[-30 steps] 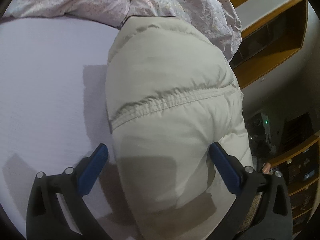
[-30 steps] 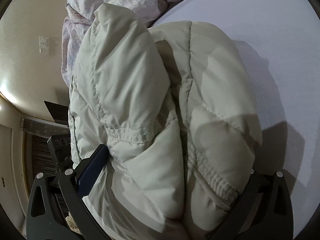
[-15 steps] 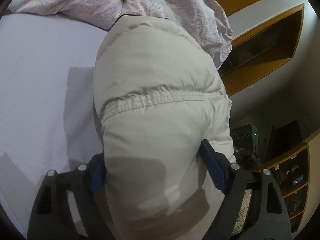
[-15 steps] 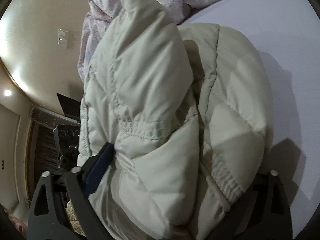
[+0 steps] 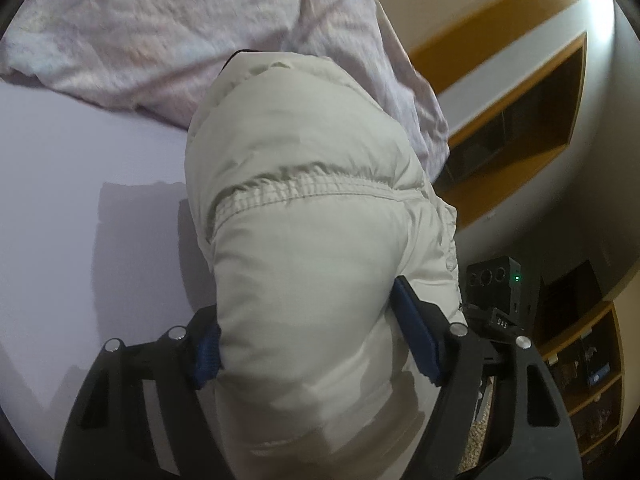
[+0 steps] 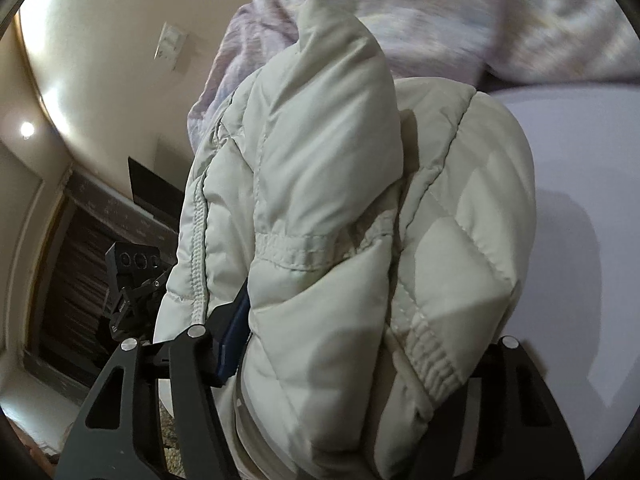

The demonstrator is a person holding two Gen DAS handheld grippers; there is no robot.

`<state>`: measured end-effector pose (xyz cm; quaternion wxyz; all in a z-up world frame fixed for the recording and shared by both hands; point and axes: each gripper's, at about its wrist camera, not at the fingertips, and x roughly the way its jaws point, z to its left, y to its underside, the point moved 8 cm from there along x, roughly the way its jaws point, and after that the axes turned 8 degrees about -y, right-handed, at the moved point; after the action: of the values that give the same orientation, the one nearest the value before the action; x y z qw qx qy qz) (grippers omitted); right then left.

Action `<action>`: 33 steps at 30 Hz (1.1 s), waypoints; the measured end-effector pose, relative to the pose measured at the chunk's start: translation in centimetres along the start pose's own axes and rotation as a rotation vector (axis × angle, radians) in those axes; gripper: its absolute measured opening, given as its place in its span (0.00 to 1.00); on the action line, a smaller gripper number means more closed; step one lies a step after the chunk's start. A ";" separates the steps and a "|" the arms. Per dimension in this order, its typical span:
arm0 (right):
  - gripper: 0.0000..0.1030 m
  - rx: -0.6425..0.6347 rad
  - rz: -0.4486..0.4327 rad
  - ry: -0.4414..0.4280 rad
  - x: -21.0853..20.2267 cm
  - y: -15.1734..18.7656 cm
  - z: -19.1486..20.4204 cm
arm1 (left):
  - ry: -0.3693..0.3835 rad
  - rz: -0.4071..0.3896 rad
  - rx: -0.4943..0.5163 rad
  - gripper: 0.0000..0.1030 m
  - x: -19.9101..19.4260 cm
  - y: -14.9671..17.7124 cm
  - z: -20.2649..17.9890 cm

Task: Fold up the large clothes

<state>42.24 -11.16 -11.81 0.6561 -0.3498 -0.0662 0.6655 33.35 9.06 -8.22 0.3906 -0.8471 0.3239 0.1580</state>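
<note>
A puffy cream quilted jacket (image 5: 312,240), folded into a thick bundle, lies lengthwise on the lilac bed sheet (image 5: 80,200). My left gripper (image 5: 308,320) straddles its near end. The jaws are closing, and both blue pads (image 5: 416,332) press into the stuffing. In the right wrist view the same jacket (image 6: 340,200) fills the middle, an elastic cuff (image 6: 432,360) at the lower right. My right gripper (image 6: 368,340) is closing on it too. Its left blue pad (image 6: 234,336) digs into the fabric, and the bulging jacket hides the right pad.
A crumpled pale floral duvet (image 5: 160,32) is heaped just beyond the jacket, also at the top of the right wrist view (image 6: 480,12). Wooden wall shelves (image 5: 520,120) run past the bed's edge. A black box with lenses (image 5: 496,284) sits beside the jacket.
Both pairs of jaws have narrowed from wide open onto the jacket's near end. The bundle has risen with them, and both views have tipped up toward the duvet.
</note>
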 end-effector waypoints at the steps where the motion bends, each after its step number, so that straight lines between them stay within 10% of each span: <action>1: 0.61 -0.013 0.008 0.000 0.9 -0.8 0.4 | -0.004 -0.010 -0.003 0.72 -0.2 -0.3 0.4; 13: 0.60 -0.012 0.089 0.030 7.7 -4.5 -1.8 | -0.122 -0.063 -0.025 0.72 1.1 -3.6 7.1; 19: 0.90 0.084 0.092 0.059 8.0 -3.9 -5.2 | -0.179 -0.052 -0.020 0.80 1.7 -3.5 8.3; 27: 0.90 -0.073 -0.173 0.308 -1.3 -5.4 -2.0 | -0.433 -0.176 0.107 0.88 -1.8 -5.7 7.7; 33: 0.44 -0.338 -0.207 0.517 0.8 -5.9 2.7 | -0.553 -0.242 0.225 0.88 -2.4 -7.8 4.7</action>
<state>45.75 -8.71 -6.86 0.6481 -0.6025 -0.0419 0.4639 36.79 17.44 -5.60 0.5709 -0.7560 0.1176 0.2980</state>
